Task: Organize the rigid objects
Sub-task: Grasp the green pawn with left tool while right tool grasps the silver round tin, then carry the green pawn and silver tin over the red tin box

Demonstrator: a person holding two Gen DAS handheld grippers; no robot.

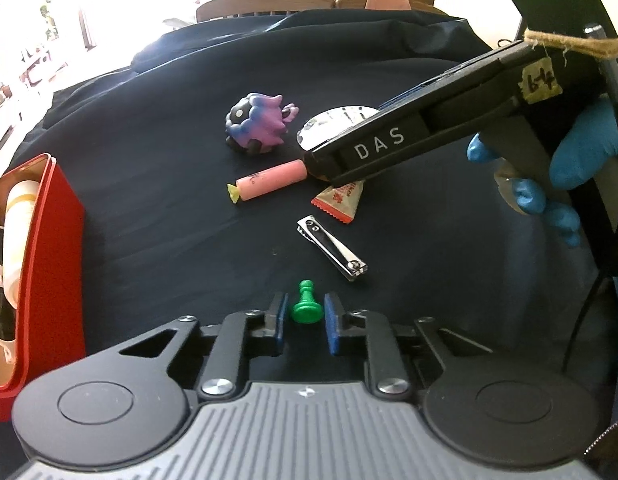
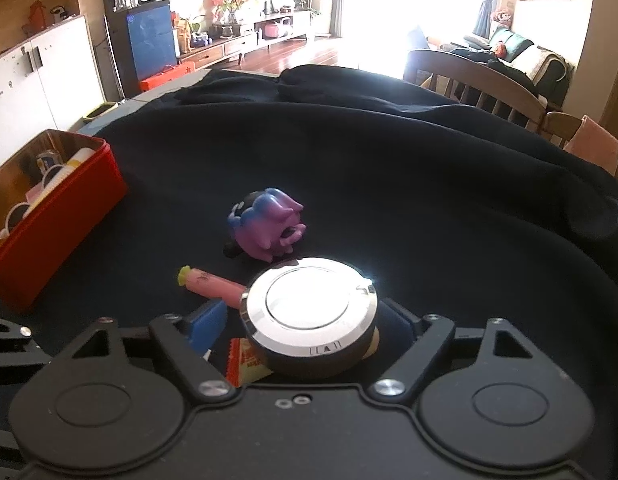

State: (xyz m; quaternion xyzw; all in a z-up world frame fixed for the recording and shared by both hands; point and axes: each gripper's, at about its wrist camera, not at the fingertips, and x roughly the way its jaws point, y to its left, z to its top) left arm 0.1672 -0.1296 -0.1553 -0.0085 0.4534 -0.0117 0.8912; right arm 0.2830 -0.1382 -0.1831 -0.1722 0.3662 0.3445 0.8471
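On the dark cloth lie a purple-blue toy figure [image 1: 257, 123] [image 2: 267, 227], a pink tube with a yellow tip [image 1: 269, 181] [image 2: 215, 285], a red-white sachet [image 1: 341, 200] [image 2: 247, 364], a metal nail clipper [image 1: 332, 247] and a green pawn [image 1: 306, 309]. My left gripper [image 1: 305, 322] is open, its blue pads [image 1: 332, 330] either side of the pawn, apart from it. My right gripper [image 2: 309, 324] [image 1: 321, 168] is open around a round silver-topped disc [image 2: 311, 312] [image 1: 337, 124]; whether its pads touch the disc is hidden.
A red open box [image 1: 49, 264] [image 2: 65, 216] with a white bottle and other items stands at the left. Folded dark cloth [image 2: 349, 92] lies at the far edge, with wooden chairs [image 2: 477, 84] behind.
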